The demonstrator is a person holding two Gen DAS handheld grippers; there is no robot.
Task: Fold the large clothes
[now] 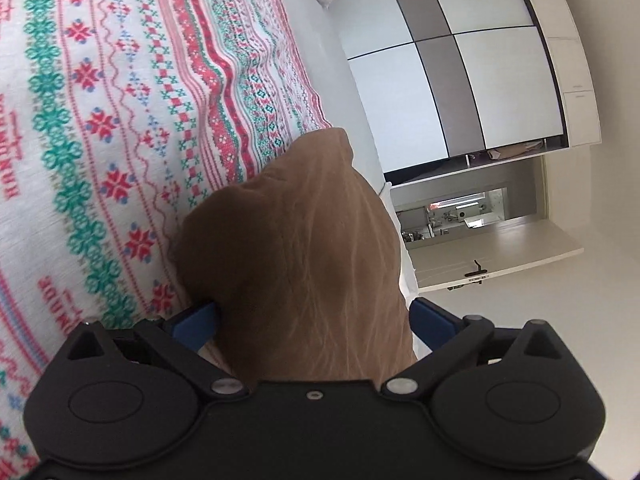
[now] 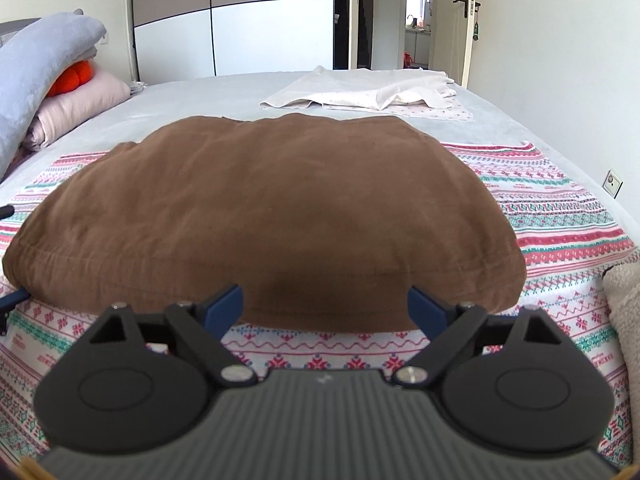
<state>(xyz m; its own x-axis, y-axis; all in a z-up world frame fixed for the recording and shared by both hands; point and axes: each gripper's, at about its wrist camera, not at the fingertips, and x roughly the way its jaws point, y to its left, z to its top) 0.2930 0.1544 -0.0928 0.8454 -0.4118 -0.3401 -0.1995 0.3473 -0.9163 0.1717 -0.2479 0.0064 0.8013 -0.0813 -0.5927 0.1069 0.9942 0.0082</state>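
Observation:
A brown garment [image 2: 272, 216] lies folded on a patterned red, green and white cloth [image 2: 560, 216] on the bed. My right gripper [image 2: 325, 307] is open, its blue fingers [image 2: 226, 304] spread at the garment's near edge, which lies between them. In the left wrist view the same brown garment [image 1: 296, 264] fills the space between the wide-apart blue fingers [image 1: 196, 320] of my left gripper [image 1: 314, 318]; the jaws stand open around its end, not pinching it. The left gripper's blue fingertip [image 2: 12, 298] shows at the garment's left end in the right wrist view.
A white garment [image 2: 372, 92] lies folded at the far end of the grey bed [image 2: 192, 100]. Pillows and a folded blanket [image 2: 52, 92] sit at the far left. A fleecy item [image 2: 624, 312] is at the right edge. A wardrobe [image 2: 240, 16] and open door stand behind.

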